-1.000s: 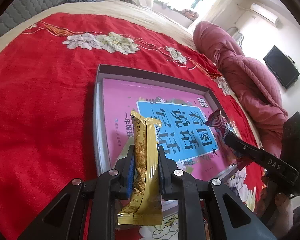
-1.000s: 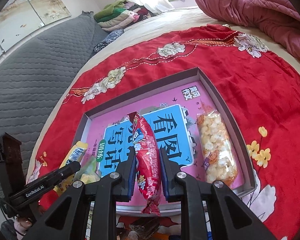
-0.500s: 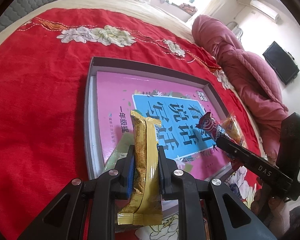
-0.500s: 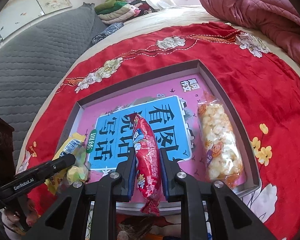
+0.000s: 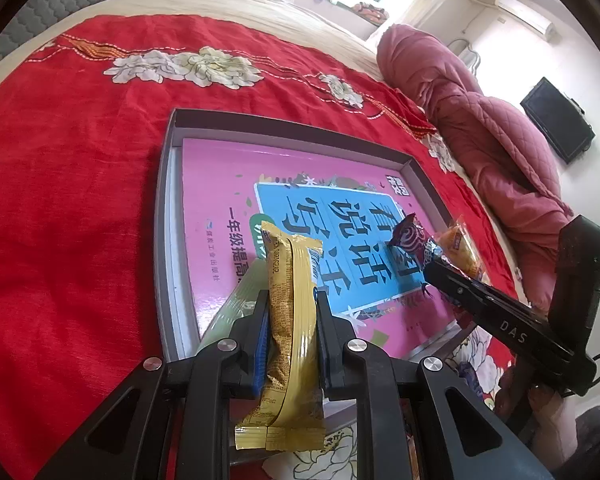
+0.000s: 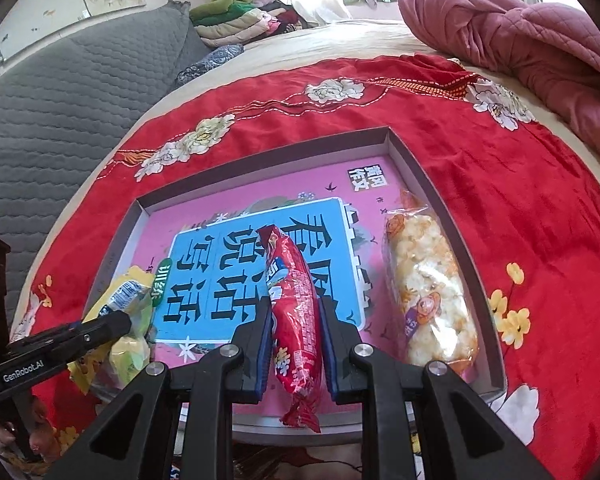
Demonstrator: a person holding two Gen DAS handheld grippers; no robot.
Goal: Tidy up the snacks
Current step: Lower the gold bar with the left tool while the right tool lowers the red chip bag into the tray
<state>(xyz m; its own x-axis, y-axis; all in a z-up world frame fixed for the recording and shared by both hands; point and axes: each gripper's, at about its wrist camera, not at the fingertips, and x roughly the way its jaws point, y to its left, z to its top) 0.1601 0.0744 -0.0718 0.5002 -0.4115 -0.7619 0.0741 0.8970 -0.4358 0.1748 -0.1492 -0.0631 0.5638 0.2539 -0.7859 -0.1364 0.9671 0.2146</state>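
1. While both grippers hang above the near edge of the grey tray [image 6: 410, 160], each one grips a snack.
2. The left gripper [image 5: 292, 316] is clenched on a gold snack bar [image 5: 290, 332], which stands upright between its pads, and a pale green packet [image 5: 236, 300] lies just behind its left finger, inside the tray.
3. The right gripper [image 6: 294, 332] is clenched on a red sausage packet [image 6: 296, 312], which points toward the far wall of the tray.
4. A clear bag of popcorn [image 6: 428, 292] lies flat inside the tray, along its right wall.
5. The tray rests on a red bedspread [image 5: 60, 184] with white flowers, and a pink book cover [image 6: 228, 208] with blue panel lines its floor.
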